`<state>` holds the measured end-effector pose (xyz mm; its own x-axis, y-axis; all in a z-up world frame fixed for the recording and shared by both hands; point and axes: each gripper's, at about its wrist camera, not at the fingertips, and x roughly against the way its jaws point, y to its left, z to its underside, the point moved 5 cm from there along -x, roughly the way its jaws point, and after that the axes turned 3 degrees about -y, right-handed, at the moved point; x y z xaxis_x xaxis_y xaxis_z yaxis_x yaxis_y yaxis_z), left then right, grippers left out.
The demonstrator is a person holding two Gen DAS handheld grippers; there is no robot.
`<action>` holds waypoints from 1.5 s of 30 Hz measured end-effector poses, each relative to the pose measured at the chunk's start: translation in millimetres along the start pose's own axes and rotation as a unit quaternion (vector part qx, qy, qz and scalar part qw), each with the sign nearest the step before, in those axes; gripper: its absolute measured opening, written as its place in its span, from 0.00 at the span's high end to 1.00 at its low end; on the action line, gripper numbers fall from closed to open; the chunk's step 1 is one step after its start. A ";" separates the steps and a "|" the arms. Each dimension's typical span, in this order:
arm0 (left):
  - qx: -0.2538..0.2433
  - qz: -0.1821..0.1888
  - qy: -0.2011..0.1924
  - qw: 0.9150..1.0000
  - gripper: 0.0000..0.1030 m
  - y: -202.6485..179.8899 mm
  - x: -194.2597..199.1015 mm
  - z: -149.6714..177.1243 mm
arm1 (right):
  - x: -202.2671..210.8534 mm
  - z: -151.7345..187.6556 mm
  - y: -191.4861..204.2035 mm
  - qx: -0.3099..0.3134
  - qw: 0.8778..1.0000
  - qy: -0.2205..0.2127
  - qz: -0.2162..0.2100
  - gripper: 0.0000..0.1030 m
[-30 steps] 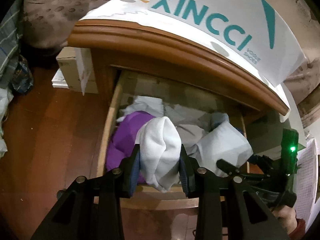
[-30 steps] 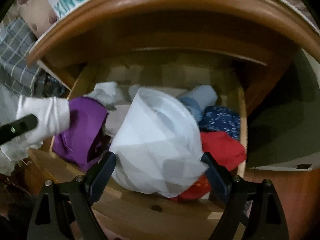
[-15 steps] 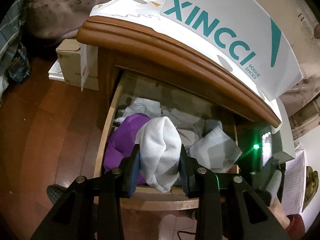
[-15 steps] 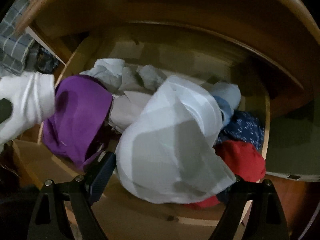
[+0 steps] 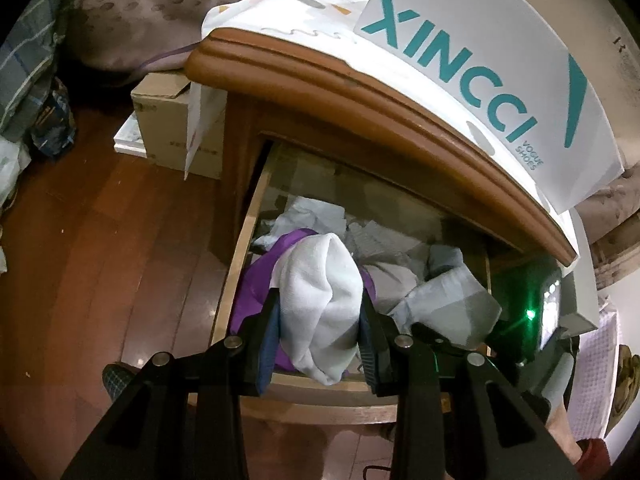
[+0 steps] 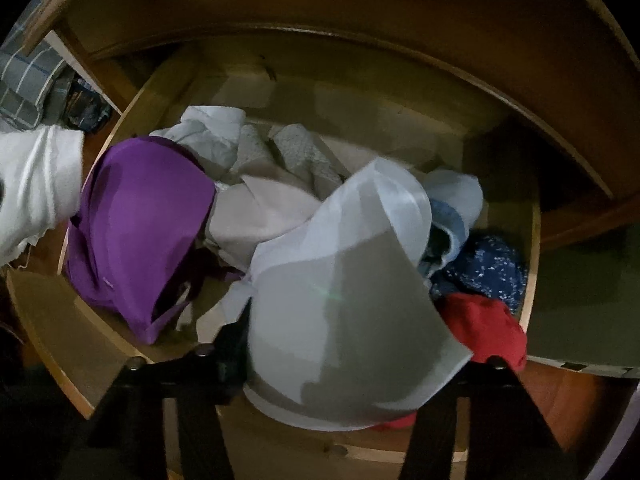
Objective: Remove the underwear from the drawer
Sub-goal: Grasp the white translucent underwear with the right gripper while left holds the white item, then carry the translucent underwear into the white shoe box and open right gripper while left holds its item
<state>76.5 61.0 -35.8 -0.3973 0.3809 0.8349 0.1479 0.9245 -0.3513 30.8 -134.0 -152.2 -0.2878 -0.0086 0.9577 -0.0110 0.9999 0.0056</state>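
The wooden drawer (image 5: 240,256) stands open, full of folded underwear. My left gripper (image 5: 318,324) is shut on a white ribbed piece (image 5: 320,288) and holds it above the drawer's front left, over a purple piece (image 5: 256,280). My right gripper (image 6: 344,364) is shut on a pale grey-white piece (image 6: 352,300) that hides its fingertips; it hangs over the drawer's front middle. The same grey piece shows in the left wrist view (image 5: 448,300). In the right wrist view the purple piece (image 6: 140,224), a red piece (image 6: 484,328) and a dark blue dotted piece (image 6: 488,268) lie in the drawer (image 6: 530,264).
The nightstand top (image 5: 360,92) overhangs the drawer and carries a white XINCCI shoe box (image 5: 480,60). A cardboard box (image 5: 168,120) sits on the wood floor (image 5: 100,260) to the left. A grey box (image 6: 580,304) stands right of the drawer.
Both grippers have risen and pulled back from the drawer with their pieces still held. The right gripper's grey piece has lifted clear of the pile.
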 end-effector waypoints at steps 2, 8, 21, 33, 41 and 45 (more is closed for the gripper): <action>0.003 0.001 -0.001 1.000 0.69 0.9 -0.2 -0.3 | 3.6 2.6 -1.0 0.002 1.000 -0.007 0.001 0.66; 0.005 0.003 -0.002 1.000 0.69 1.1 -0.2 -0.7 | 28.2 9.6 -1.8 0.011 0.998 -0.052 0.020 0.84; 0.003 -0.009 -0.013 1.000 0.69 3.2 3.9 -1.2 | 125.2 9.0 -18.6 -0.001 0.990 -0.140 0.033 0.85; -0.008 -0.008 -0.002 1.000 0.69 -0.4 -1.7 3.3 | 227.9 -11.3 -44.8 -0.013 0.976 -0.213 0.054 0.85; -0.015 -0.015 0.008 1.000 0.69 -1.7 -6.7 7.1 | 329.0 -61.3 -48.6 -0.011 0.952 -0.300 0.065 0.85; -0.015 -0.015 0.010 1.000 0.69 -0.5 -8.1 7.5 | 387.9 -103.0 -51.8 -0.018 0.928 -0.363 0.081 0.85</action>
<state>72.8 57.3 -45.6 -0.3837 0.3529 0.8534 0.1642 0.9354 -0.3130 18.4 -188.2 248.6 -0.8521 0.1500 0.5015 0.1156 0.9883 -0.0993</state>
